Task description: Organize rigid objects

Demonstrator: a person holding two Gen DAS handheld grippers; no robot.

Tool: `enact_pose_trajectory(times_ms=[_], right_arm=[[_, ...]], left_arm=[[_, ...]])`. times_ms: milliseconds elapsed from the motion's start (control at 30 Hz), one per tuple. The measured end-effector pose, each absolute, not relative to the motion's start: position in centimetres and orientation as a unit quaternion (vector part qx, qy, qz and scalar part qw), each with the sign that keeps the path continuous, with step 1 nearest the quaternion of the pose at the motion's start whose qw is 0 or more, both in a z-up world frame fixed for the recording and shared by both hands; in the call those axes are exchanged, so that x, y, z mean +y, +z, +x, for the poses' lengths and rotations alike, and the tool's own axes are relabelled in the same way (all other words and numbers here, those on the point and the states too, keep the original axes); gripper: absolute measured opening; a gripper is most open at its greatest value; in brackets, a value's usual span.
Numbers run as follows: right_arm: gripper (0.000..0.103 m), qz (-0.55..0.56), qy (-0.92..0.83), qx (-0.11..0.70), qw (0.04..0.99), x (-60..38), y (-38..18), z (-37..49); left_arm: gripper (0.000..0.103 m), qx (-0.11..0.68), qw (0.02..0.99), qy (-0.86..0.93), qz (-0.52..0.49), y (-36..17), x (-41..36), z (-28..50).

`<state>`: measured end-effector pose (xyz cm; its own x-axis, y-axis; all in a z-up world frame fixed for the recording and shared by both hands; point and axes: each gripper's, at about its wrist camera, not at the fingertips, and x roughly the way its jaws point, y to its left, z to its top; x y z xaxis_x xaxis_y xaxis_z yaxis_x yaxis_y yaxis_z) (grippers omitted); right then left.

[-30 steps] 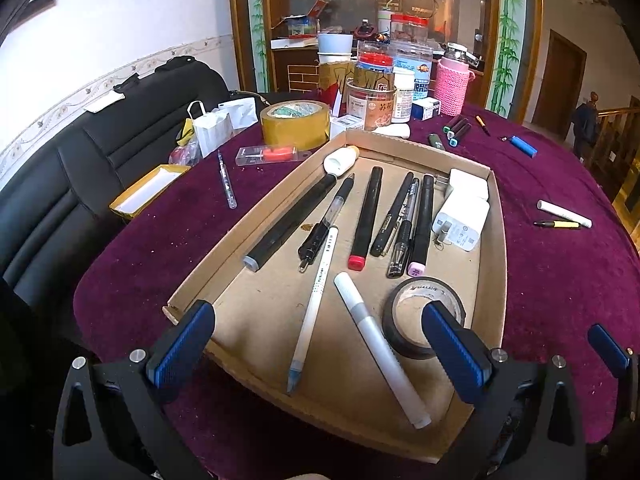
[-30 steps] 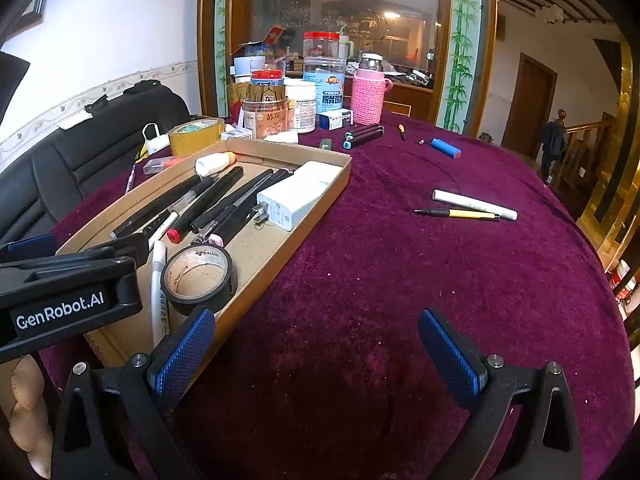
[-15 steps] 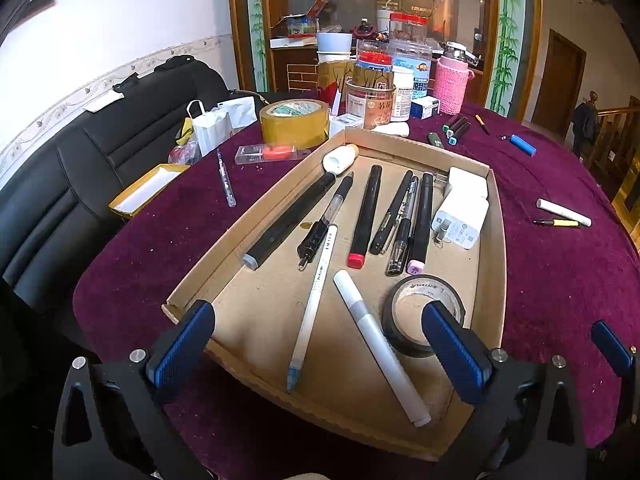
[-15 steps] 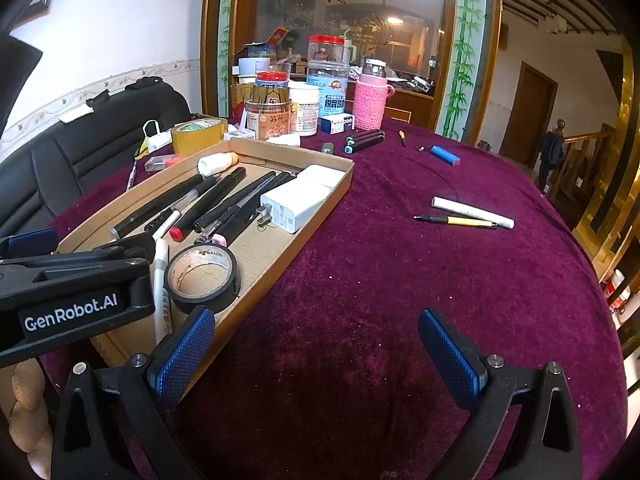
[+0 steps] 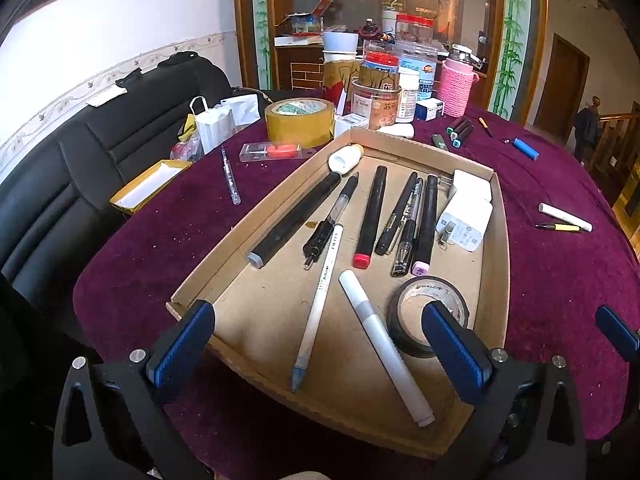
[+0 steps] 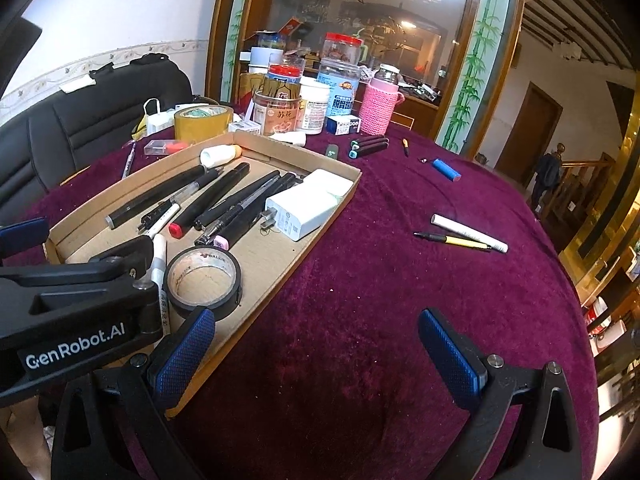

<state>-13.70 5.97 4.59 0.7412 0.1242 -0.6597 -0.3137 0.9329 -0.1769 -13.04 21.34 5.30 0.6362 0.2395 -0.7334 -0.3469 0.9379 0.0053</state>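
1. The left tongs [image 5: 318, 344] are spread wide at the bottom of the left wrist frame and hold nothing. They hang over the near end of the tray [image 5: 498, 240].
2. The right tongs [image 6: 316, 344] also gape wide and empty at the bottom of the right wrist frame, above bare purple cloth [image 6: 380, 300] just right of the tray.
3. Between the left pads [image 5: 182, 346] lie a white pen [image 5: 320, 300] and a white marker [image 5: 384, 344]; the right-hand pad overlaps a black tape roll [image 5: 416, 312].
4. Further up the tray, dark pens lie side by side: a grey-tipped marker [image 5: 296, 220], a red-tipped marker [image 5: 370, 212] and a pink-tipped marker [image 5: 426, 224] among them.
5. Two white chargers [image 5: 466, 216] sit at the tray's right wall; a small white bottle [image 5: 346, 158] rests at its far left corner.
6. Loose on the bench at centre right of the right wrist frame lie a yellow pen [image 6: 456, 240] touching a white stick [image 6: 468, 232]; further up is a blue cylinder [image 6: 446, 170].
7. Beyond the tray stand a yellow tape roll [image 5: 300, 122], jars and a pink-sleeved bottle [image 5: 456, 88].
8. A black sofa [image 5: 60, 168] fills the left of the frame.
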Motion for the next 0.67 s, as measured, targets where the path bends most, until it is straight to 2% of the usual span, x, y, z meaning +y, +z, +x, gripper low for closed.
enact_pose_trajectory(times_ms=[667], right_arm=[[0.103,-0.139,0.126,0.343,0.920,6.63,4.46,-13.32]], left_arm=[[0.103,0.396,0.899,0.168,-0.078,4.98,22.15,-12.78]])
